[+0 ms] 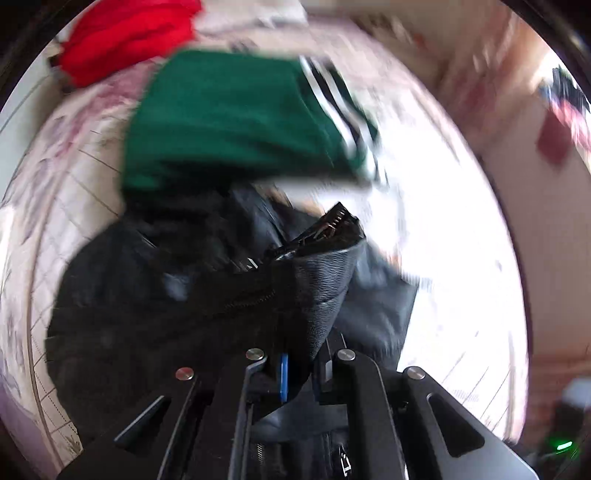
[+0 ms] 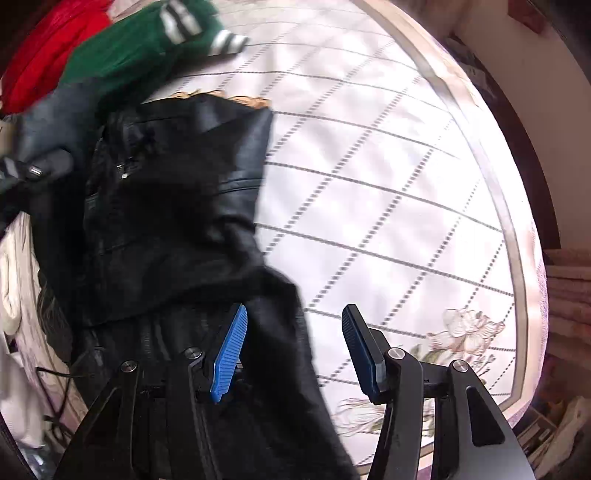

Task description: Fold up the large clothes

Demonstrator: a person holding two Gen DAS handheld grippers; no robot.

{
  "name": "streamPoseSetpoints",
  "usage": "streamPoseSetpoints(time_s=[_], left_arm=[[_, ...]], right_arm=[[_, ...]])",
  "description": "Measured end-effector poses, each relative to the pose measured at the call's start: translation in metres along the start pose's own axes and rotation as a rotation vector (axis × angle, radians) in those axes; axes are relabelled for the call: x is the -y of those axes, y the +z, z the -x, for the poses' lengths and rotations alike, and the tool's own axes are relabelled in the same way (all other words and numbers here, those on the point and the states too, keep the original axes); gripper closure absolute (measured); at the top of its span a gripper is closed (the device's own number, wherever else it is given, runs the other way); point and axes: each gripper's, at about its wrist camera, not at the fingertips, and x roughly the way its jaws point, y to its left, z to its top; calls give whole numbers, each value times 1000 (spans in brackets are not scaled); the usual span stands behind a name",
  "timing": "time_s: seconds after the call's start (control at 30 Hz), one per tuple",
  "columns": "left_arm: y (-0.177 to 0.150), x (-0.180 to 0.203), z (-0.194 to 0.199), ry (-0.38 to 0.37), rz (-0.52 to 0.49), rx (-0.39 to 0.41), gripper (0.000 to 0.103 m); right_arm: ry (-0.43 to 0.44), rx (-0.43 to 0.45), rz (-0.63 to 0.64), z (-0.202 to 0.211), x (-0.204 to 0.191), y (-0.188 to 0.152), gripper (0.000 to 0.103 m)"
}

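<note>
The left tool (image 1: 301, 373) pinches a fold of the black leather jacket (image 2: 173, 221). The right tool (image 2: 291, 347) is spread wide, with nothing in it. The jacket lies on the bed's checked white cover (image 2: 388, 206), just left of the right tool. Farther off sit one green sweater (image 1: 225, 114) and one red cloth (image 1: 125, 33).

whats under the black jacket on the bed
The black jacket lies on the white checked bedspread, which shows bare beside it. A tan fringe peeks out at its far edge. Anything else beneath is covered.
</note>
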Motion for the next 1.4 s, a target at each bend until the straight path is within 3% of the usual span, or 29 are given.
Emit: streamPoseSetpoints(time_s=[0.1, 0.17, 0.23, 0.33, 0.43, 0.5, 0.6, 0.67, 0.77, 0.8, 0.83, 0.93, 1.07, 1.13, 1.2, 1.27, 1.33, 1.4], left_arm=[[-7, 6, -17, -37, -19, -75, 82], [-8, -1, -12, -103, 22, -78, 44], [-9, -16, 2, -143, 71, -66, 27], [-9, -45, 32, -114, 146, -21, 26], [-16, -94, 59, 25, 274, 35, 26], [-31, -135, 68, 166, 392, 51, 26], [-55, -184, 58, 303, 507, -1, 26], [-78, -217, 38, 374, 571, -91, 26], [-102, -247, 20, 416, 632, -162, 26], [-107, -254, 15, 427, 644, -183, 26], [-111, -256, 12, 429, 655, -188, 26], [-114, -259, 7, 429, 667, -188, 26], [-103, -252, 3, 435, 624, -168, 26], [-97, -251, -4, 439, 612, -167, 26], [-94, -257, -16, 435, 617, -173, 25], [-94, -268, -40, 416, 630, -216, 15], [-94, -278, -47, 405, 664, -218, 3], [-94, -281, -43, 388, 670, -216, 3]], right_arm=[[37, -23, -19, 0, 23, 7, 47], [76, -35, -27, 2, 34, 12, 42], [139, -46, -36, 9, 45, 20, 35], [201, -43, -29, 20, 51, 31, 35], [254, -23, -13, 25, 34, 50, 35], [277, -13, 3, 22, 14, 63, 35], [292, 7, 20, 0, -19, 88, 35], [283, -2, 47, -17, -44, 95, 35], [223, -73, 105, -51, -77, 101, 35], [178, -54, 136, -53, -85, 99, 41], [142, -23, 165, -51, -90, 94, 65], [120, 42, 166, -34, -86, 83, 86], [101, 102, 125, -10, -74, 68, 90], [56, 110, 133, -17, -72, 64, 90], [34, 36, 142, -45, -71, 71, 89], [56, -9, 115, -61, -67, 82, 82], [102, -61, 67, -65, -60, 93, 75], [181, -87, -9, -56, -46, 100, 75]])
